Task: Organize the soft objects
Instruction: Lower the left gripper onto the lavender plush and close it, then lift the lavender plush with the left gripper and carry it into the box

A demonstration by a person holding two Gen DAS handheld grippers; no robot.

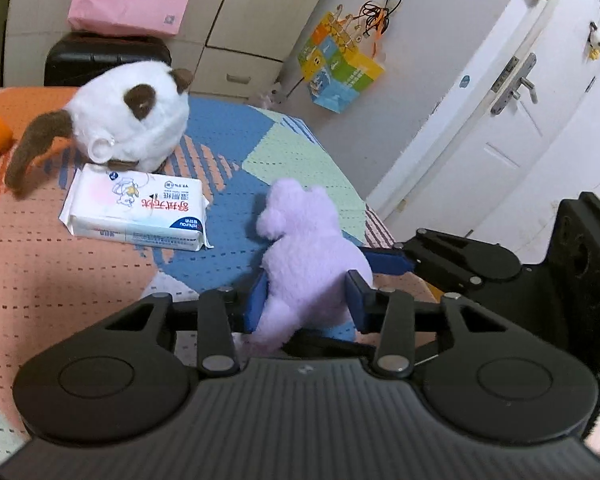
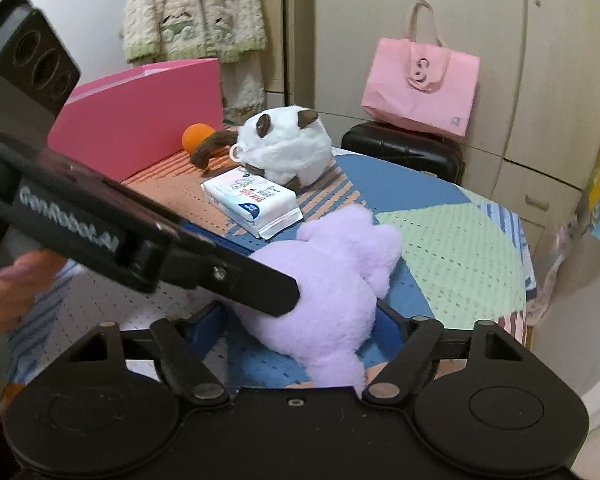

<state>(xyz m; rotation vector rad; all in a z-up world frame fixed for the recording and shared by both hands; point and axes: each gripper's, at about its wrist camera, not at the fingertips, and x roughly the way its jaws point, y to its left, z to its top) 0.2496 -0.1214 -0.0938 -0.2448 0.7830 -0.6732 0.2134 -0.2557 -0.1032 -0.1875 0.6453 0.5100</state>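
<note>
A purple plush toy [image 1: 312, 256] [image 2: 332, 280] lies near the front of the table's patchwork cloth [image 1: 292, 148]. My left gripper [image 1: 308, 296] is shut on its lower body, with both blue pads pressed into the fur. In the right wrist view the left gripper [image 2: 276, 292] reaches in from the left onto the toy. My right gripper [image 2: 300, 322] straddles the same toy: its right pad touches the fur, while the left pad stands a little apart. Farther back, a white and brown plush [image 1: 132, 120] [image 2: 284, 148] leans on a tissue pack [image 1: 140, 212] [image 2: 256, 200].
An orange ball [image 2: 196, 138] and a pink box [image 2: 140, 120] stand at the table's back left. Beyond the table a pink bag [image 2: 420, 88] rests on a black stool [image 2: 404, 152]. The cloth's right edge [image 2: 524, 272] drops off near a white door [image 1: 520, 120]. A hand [image 2: 4, 292] holds the left gripper.
</note>
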